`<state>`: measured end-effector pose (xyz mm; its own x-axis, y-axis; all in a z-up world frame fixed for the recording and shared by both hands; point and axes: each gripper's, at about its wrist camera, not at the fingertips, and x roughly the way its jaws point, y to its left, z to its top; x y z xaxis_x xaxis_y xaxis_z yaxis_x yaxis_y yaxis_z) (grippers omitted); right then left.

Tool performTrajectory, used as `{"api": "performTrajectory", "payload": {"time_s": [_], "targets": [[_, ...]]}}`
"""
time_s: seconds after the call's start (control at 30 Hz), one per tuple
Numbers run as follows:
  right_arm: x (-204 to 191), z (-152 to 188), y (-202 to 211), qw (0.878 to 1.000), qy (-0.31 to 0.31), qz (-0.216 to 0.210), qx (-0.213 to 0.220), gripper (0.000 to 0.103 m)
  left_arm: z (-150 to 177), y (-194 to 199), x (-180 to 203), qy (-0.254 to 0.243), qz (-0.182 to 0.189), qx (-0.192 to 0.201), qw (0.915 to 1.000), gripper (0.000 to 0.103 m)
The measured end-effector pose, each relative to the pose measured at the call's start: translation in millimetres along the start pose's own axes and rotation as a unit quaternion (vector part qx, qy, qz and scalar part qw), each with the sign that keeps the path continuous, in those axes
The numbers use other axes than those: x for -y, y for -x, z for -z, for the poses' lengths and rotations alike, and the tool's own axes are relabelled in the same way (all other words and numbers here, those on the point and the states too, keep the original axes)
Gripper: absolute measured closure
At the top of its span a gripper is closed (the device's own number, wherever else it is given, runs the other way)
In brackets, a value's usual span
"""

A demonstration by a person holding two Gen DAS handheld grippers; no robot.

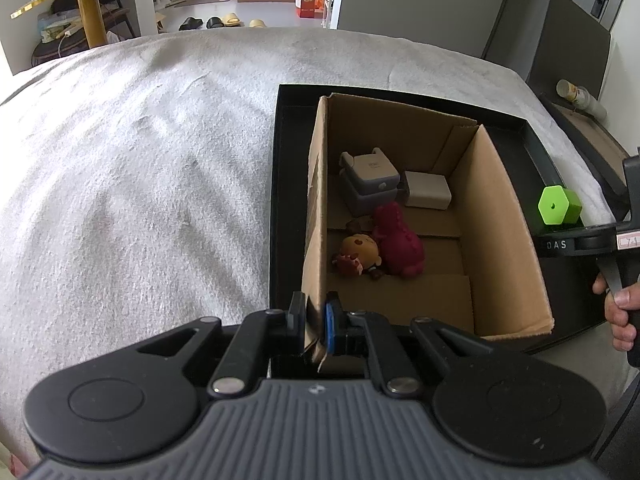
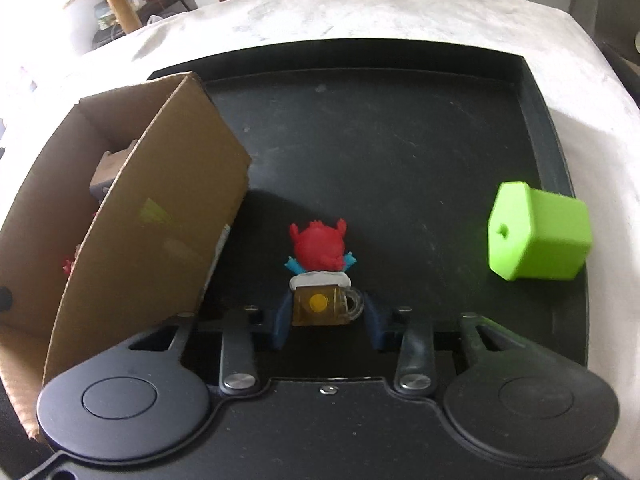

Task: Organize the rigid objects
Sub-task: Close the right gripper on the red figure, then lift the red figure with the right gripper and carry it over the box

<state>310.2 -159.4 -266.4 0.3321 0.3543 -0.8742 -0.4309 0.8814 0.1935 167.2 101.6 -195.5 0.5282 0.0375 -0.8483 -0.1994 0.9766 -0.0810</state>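
Across a table (image 1: 120, 160) draped in a pale grey cloth sits a shallow black tray (image 2: 400, 140), and on the left part of that tray stands an open cardboard box (image 1: 500, 220). Left gripper (image 1: 314, 326) is clamped on the near end of the box's left wall, one finger outside the cardboard and the blue-padded one inside. Inside the box, toward the far end, rests a grey blocky figure (image 1: 368, 184) with a small off-white block (image 1: 427, 190) just to its right. Nearer, a magenta dinosaur toy (image 1: 396, 240) lies on the box floor, touching a small orange-faced doll (image 1: 358, 256) on its left.

Right of the box, on the bare tray floor, the right gripper (image 2: 326, 312) has its fingers spread apart on either side of a small figurine (image 2: 320, 272) with a red head, blue hands and an amber mug-shaped base; whether the pads touch it cannot be told. Well to the right of that figurine, near the tray's right rim, a bright green hexagonal block (image 2: 540, 232) lies on its side, a small hole showing in its end face. In the left wrist view this block appears beyond the box's right wall, beside the other gripper's body and the person's hand (image 1: 620, 312).
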Motion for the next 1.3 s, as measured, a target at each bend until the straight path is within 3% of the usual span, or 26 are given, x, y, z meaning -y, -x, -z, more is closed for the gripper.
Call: {"api": "performTrajectory", "payload": {"time_s": [0.47, 0.6, 0.73, 1.0, 1.07, 1.13, 1.3], "targets": [[12, 11, 9, 0.999, -0.032, 0.001, -0.032, 0.063, 0, 1, -3, 0.007, 0.008, 0.001, 0.9999, 0.094], [7, 7, 7, 1.0, -0.023, 0.009, -0.019, 0.042, 1, 1, -4, 0.009, 0.011, 0.002, 0.9999, 0.094], [5, 0, 6, 1.0, -0.027, 0.001, -0.003, 0.041, 1, 1, -5, 0.01, 0.014, 0.002, 0.9999, 0.094], [1, 1, -3, 1.0, -0.02, 0.012, 0.001, 0.043, 1, 1, -7, 0.016, 0.018, 0.002, 0.9997, 0.094], [-1, -1, -4, 1.0, -0.01, 0.014, -0.001, 0.049, 1, 1, -7, 0.015, 0.018, 0.002, 0.9997, 0.094], [-5, -2, -5, 1.0, -0.001, 0.018, -0.003, 0.064, 0, 1, -7, 0.015, 0.018, 0.002, 0.9997, 0.094], [-9, -1, 3, 1.0, 0.0, 0.016, -0.004, 0.064, 1, 2, -6, 0.014, 0.017, 0.004, 0.9998, 0.094]]}}
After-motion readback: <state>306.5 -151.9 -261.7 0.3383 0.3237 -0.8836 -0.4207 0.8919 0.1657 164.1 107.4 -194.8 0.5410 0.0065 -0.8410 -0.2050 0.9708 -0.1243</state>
